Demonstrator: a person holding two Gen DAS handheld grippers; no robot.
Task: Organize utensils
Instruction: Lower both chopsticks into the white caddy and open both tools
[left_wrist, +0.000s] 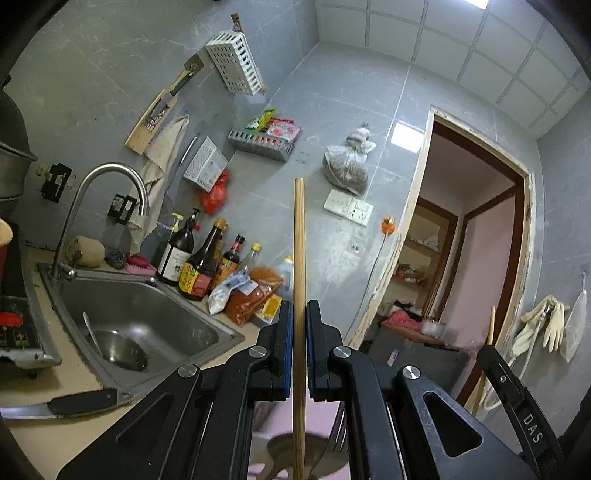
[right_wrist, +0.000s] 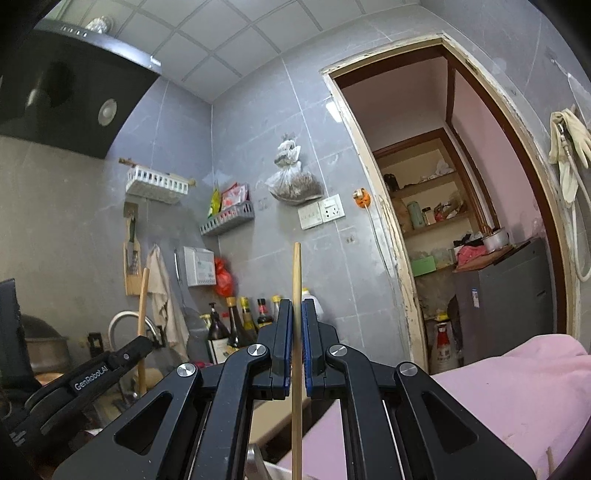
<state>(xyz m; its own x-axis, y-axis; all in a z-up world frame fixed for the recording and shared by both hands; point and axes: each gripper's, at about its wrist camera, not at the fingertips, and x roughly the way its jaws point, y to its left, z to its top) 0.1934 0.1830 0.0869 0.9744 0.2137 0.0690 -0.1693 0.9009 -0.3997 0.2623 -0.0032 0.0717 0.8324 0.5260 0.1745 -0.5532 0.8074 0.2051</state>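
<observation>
Two claws, each clamped on upright chopstick: left claw (left_wrist: 299, 310) grips thick chopstick (left_wrist: 299, 236); right claw (right_wrist: 296, 308) thin chopstick (right_wrist: 296, 273).

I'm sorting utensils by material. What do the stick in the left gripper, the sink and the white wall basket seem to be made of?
Stick in the left gripper: looks like bamboo or wood, tan with a matte, faint lengthwise grain. Sink: apparently stainless steel, grey brushed sheen with soft reflections. White wall basket: probably moulded plastic, opaque, with regular slots.

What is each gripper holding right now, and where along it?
Each holds one wooden chopstick: left gripper on its chopstick, right gripper on its chopstick, both gripped partway along, tips protruding.
</observation>
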